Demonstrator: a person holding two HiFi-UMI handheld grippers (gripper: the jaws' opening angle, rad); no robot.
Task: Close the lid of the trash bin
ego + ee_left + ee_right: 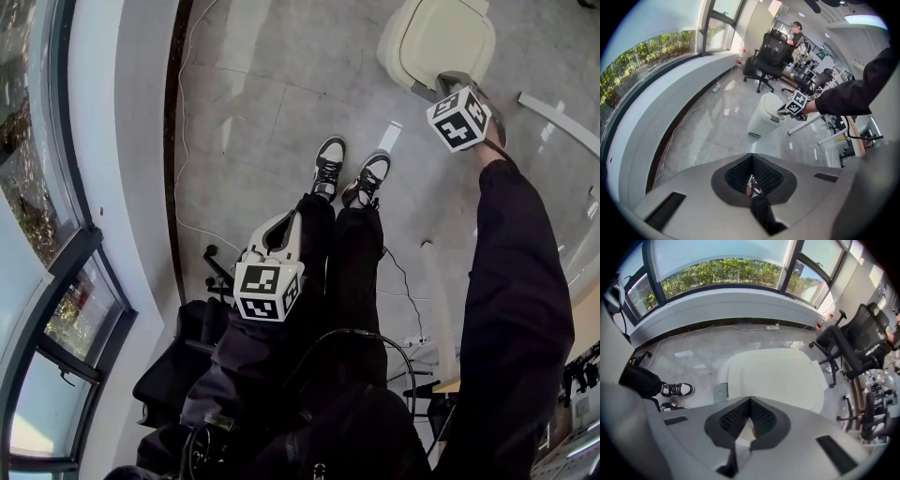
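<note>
The cream trash bin (436, 37) stands on the grey floor ahead of the person's feet, and its lid (773, 373) lies flat on top. A grey foot pedal (720, 393) sticks out at its base. My right gripper (452, 82) is held out over the near edge of the lid, jaws shut with nothing between them; whether it touches the lid I cannot tell. In the left gripper view the bin (764, 115) shows with the right gripper (787, 108) at its top. My left gripper (286, 225) hangs low by the person's legs, shut and empty.
The person's black-and-white shoes (328, 164) are just short of the bin. A curved window wall (103, 187) and a floor cable (183, 141) run along the left. Black office chairs (768, 54) stand behind the bin, and white desk legs (558, 117) to the right.
</note>
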